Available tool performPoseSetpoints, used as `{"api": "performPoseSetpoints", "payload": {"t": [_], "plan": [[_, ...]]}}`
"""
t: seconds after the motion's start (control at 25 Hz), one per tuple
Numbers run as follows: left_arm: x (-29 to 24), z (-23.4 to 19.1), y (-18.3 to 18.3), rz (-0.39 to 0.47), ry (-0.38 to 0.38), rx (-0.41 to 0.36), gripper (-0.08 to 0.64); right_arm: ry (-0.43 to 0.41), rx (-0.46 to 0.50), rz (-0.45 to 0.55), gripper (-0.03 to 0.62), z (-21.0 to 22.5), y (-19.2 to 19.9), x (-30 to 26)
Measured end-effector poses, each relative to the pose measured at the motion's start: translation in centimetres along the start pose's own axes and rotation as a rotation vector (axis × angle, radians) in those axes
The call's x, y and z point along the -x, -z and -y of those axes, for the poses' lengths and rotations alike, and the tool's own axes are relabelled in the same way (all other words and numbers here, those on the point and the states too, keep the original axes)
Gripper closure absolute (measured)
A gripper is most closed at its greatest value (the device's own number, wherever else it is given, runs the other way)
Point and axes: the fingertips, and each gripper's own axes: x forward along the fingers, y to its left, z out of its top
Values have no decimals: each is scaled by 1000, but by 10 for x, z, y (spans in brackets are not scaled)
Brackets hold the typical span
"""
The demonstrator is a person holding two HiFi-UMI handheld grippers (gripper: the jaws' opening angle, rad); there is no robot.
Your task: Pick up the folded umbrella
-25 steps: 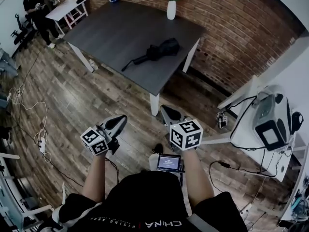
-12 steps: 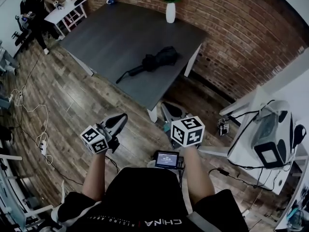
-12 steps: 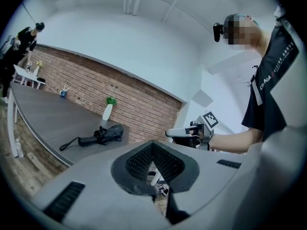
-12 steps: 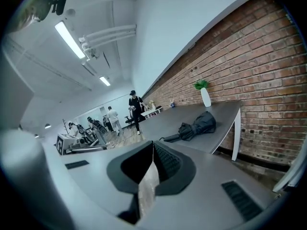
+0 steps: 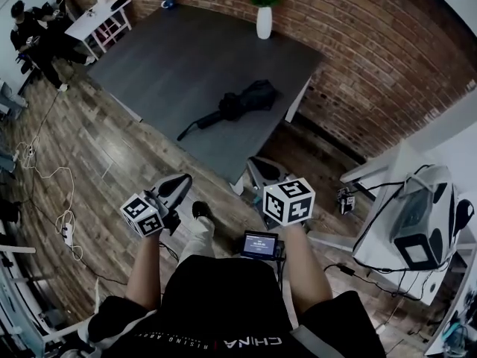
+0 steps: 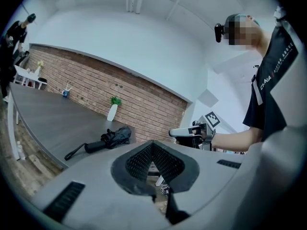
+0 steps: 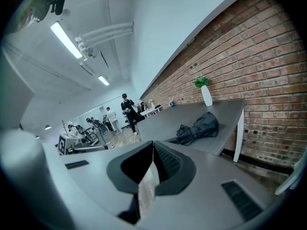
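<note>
**Both hand-held grippers shut and empty, umbrella waiting on the surface ahead**

In the head view the folded umbrella (image 5: 238,104) lies flat on the dark surface (image 5: 186,51), close to its near edge and corner. The bundled black canopy points toward 2 o'clock and the slim handle with its strap toward 8 o'clock. A white vase (image 5: 264,19) with a green plant stands well apart from it, at the far edge by the brick wall (image 5: 373,58).

The left hand-held gripper (image 5: 179,182) and the right hand-held gripper (image 5: 258,170) are held out in front of the body over the wooden floor (image 5: 97,155), well short of the surface. The umbrella sits at about 12 o'clock from them. Each has its jaws pressed together with nothing between them, which its own view confirms.

This reads as an approach posture: jaws kept shut while nothing is in reach, and both aimed at the umbrella so it stays framed. Lying near the edge, the umbrella should be reachable without leaning far. The narrow handle end looks like the easier place to grip.
</note>
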Motion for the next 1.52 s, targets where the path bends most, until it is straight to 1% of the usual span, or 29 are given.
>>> {"api": "performPoseSetpoints", "payload": {"t": [0.24,0.48,0.72,0.88,1.04,1.28,1.44,1.52], "plan": [[-26,-50,-13,-29,64,10,557,42,-7,-4,583,14,-18,-43],[-52,-117,-42,-58,120,-7,557,98,-39,5,583,30,-50,-100],[-64,-178,-67,-76,174,-16,557,161,-59,19,584,36,-75,-146],[-70,-206,-78,-87,214,-16,557,206,-83,41,583,39,-87,-167],[-76,-221,-82,-95,250,-14,557,244,-101,49,583,42,-91,-179],[-88,-232,-78,-109,272,2,557,271,-125,36,583,54,-90,-184],[-103,-230,-80,-104,264,21,557,263,-126,31,583,67,-97,-183],[-110,-224,-77,-113,269,13,557,256,-130,26,583,75,-99,-180]]}}
